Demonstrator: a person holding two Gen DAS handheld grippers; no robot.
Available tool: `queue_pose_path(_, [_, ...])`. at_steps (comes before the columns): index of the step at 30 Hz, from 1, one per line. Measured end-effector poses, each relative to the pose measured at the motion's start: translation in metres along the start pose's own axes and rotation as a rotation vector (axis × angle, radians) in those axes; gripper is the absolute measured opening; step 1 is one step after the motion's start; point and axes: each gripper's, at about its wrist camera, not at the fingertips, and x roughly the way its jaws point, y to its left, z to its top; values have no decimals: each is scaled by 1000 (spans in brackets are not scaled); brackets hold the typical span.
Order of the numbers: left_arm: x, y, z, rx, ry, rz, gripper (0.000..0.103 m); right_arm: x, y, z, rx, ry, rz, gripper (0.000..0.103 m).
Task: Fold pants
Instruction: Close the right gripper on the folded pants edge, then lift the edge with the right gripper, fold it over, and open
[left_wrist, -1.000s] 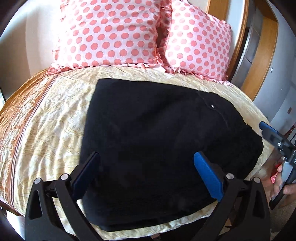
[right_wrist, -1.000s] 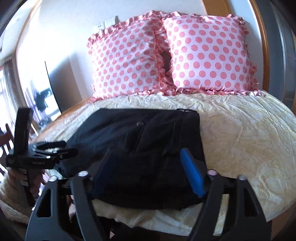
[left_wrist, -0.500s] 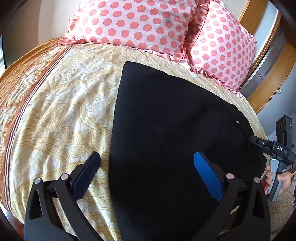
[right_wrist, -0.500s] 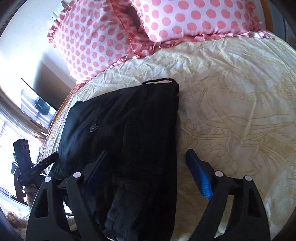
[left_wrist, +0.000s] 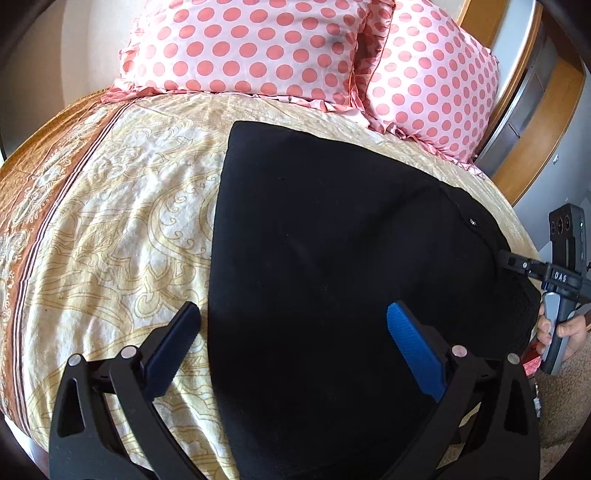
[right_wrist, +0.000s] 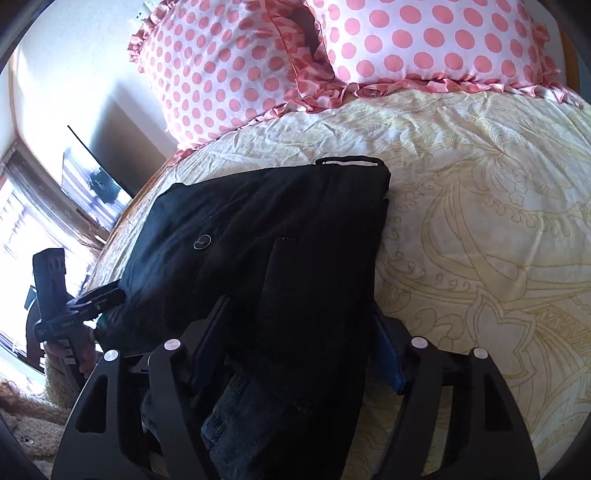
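Observation:
Black pants (left_wrist: 332, 258) lie folded on the patterned bedsheet (left_wrist: 110, 229). My left gripper (left_wrist: 291, 328) is open low over their near left edge, with one finger over the sheet and the other over the cloth. In the right wrist view the pants (right_wrist: 258, 229) run away from me. My right gripper (right_wrist: 299, 336) straddles their thick near end, and its jaws are closing with bunched cloth filling the gap between them. The right gripper (left_wrist: 517, 264) also shows at the pants' right edge in the left wrist view. The left gripper (right_wrist: 96, 295) shows at their left edge.
Two pink polka-dot pillows (left_wrist: 258, 48) (right_wrist: 424, 40) stand at the head of the bed. A wooden frame (left_wrist: 546, 122) rises at the back right. A dark screen (right_wrist: 96, 177) stands left of the bed. Open sheet (right_wrist: 480, 221) lies right of the pants.
Both grippers came down and tipped toward the bed, closer to the pants. The right jaws narrowed around the pants' near end. The left jaws kept their width.

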Motion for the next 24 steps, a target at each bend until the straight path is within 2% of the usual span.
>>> queue_pose_path(2, [1,-5,-2,31,10,32,101,0,1,0,-1,7,-2,73])
queue_pose_path(4, [2,-7,-2,45,18,49,101,-2,13,-1,-66,-8,-47,64])
queue_pose_path(6, [2,-5,-1,38,19,42,101,-8,30,-3,-161,-38,-103,59])
queue_pose_path(7, [2,-3,0,32,18,35,101,-11,37,-5,-204,-56,-111,52])
queue_pose_path(10, [1,0,1,14,21,16,101,-11,57,-11,-312,-72,-206,52])
queue_pose_path(12, [0,2,2,3,23,8,101,-6,50,-7,-264,-49,-192,56])
queue_pose_path(15, [-1,4,3,-10,25,-6,101,1,21,1,-103,-7,-100,66])
queue_pose_path(18, [-3,9,5,-38,33,-45,101,5,7,1,-33,-7,-27,69])
queue_pose_path(20, [-4,17,10,-92,53,-109,101,3,5,0,-29,-27,2,60])
queue_pose_path(22, [-4,27,17,-153,71,-165,101,-4,13,-1,-72,-66,-7,40])
queue_pose_path(24, [-4,35,25,-192,79,-199,101,-13,26,-3,-136,-102,-13,33])
